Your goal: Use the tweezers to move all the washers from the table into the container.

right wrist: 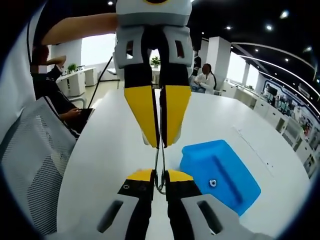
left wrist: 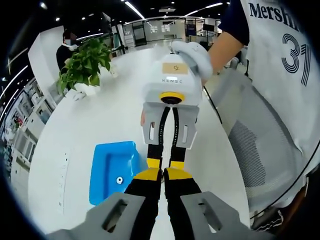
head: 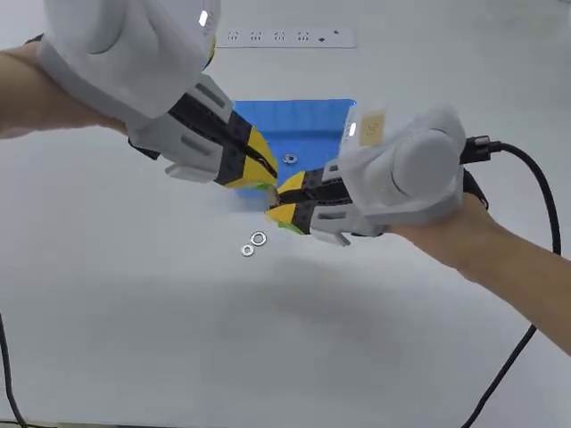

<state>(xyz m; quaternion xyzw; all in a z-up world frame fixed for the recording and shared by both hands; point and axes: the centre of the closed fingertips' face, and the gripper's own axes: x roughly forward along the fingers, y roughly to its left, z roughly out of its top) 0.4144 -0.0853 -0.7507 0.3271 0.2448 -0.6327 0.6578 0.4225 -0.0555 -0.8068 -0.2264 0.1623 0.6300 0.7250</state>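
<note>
Head view: the left gripper (head: 266, 174) and the right gripper (head: 278, 207) meet tip to tip at the near edge of the blue container (head: 308, 120). One washer (head: 289, 159) lies inside it. Two more washers (head: 258, 238) lie on the white table (head: 134, 294), just beside each other, near the tips. In the right gripper view the thin metal tweezers (right wrist: 159, 150) run between both pairs of jaws, and each pair is closed on them.
</note>
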